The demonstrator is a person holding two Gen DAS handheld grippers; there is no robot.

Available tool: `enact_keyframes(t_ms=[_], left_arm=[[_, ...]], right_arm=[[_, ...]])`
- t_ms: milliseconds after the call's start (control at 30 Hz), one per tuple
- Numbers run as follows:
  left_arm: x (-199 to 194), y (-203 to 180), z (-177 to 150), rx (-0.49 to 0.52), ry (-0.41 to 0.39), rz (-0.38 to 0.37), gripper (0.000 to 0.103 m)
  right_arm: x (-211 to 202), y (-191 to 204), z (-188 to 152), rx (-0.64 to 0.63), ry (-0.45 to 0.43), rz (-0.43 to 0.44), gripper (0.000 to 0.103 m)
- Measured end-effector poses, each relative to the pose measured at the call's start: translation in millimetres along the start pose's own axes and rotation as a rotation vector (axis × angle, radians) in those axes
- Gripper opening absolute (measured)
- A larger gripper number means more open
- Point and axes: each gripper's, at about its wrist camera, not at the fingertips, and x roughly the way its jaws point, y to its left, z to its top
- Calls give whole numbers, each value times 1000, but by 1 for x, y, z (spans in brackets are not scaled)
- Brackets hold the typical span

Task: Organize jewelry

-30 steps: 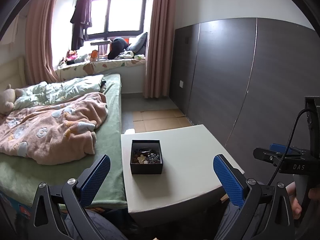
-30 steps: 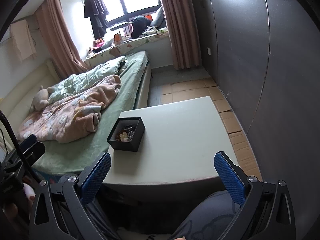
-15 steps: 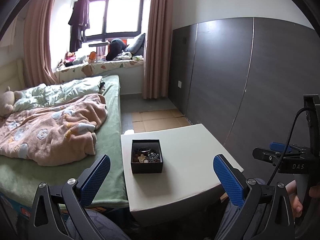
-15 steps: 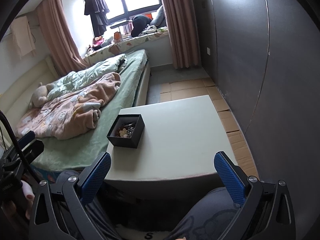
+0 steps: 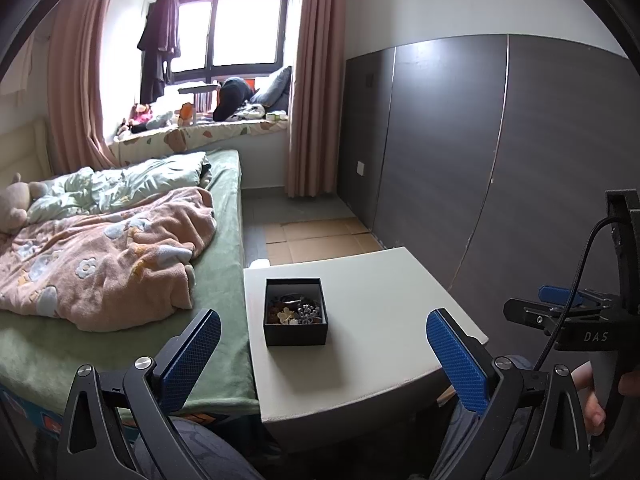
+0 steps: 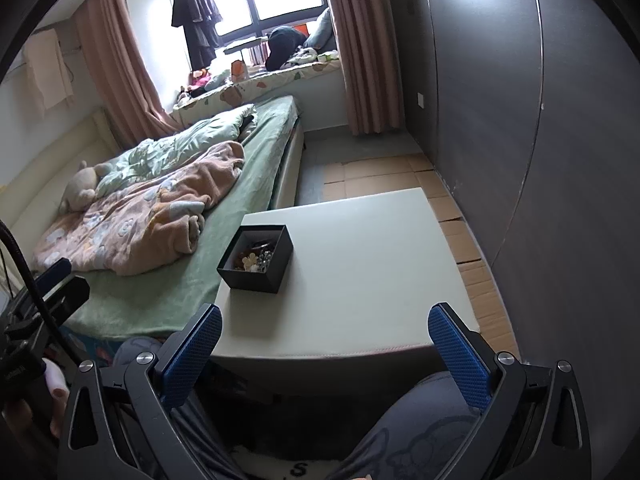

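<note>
A small black open box with a heap of jewelry stands on the left part of a white table. It also shows in the right wrist view, with a pale flower piece and silvery pieces inside. My left gripper is open and empty, held back from the table's near edge, in line with the box. My right gripper is open and empty, above the near edge, to the right of the box. The right gripper also shows at the right edge of the left wrist view.
A bed with a pink blanket and green sheet touches the table's left side. A dark panelled wall runs along the right. Cardboard sheets lie on the floor beyond the table. My knees are under the near edge.
Both views have shifted slightly: the box has slid a little lower in the left wrist view and higher in the right wrist view. Both grippers stay open. The box has not moved on the table.
</note>
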Motion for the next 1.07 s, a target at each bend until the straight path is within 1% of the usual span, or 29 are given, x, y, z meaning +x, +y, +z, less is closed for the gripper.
enact_keyframes(t_ms=[567,767,900,1067], left_arm=[[-1,1,-3,-10,-4,-1,103],[-2,3,-3,-13,-4,-3,103],[-2,4,-6,-16,-18,3,103],[-2,4,-7,-17,-18,-5,103]], right_arm=[[-2,-2,-1,4,0,5,103],[-3,0,-2,-2,0,-10,103],[-2,1,-4,-26,5,-41,103],[0,6,-6,-45,17,-44,103]])
